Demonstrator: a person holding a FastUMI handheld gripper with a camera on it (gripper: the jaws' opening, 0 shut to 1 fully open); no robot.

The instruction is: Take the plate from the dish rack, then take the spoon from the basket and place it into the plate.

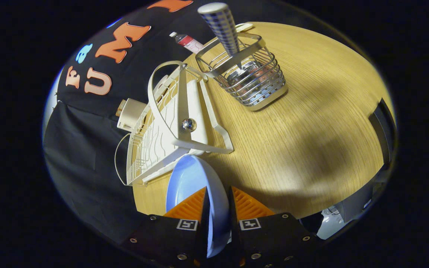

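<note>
Right now I see the wooden table (pixel 311 123) as the biggest thing, its round top tilted in my view, with the black cloth wall behind its far edge. Next in size is the white dish rack (pixel 162 126), which stands near the table's edge by the wall, with a white handle arching over it and a shiny round knob on its side frame. Beyond the rack, further along the table, stands the wire basket (pixel 250 80), well apart from the fingers, and the spoon (pixel 220 26) stands upright in it, its checked handle rising high above the basket's rim. I hold the plate (pixel 192 178), pale blue, on its edge just in front of the rack's near end; I cannot tell whether it touches the rack. My gripper (pixel 217 208) is pinching the plate: the rim runs down between the two fingers, one finger on each face, and both press on it. Smaller things lie at the table's far edge behind the rack and the basket: a tube (pixel 188 41) with a red band and white cap, and a cream-coloured block (pixel 130 113) beside the rack by the wall.
</note>
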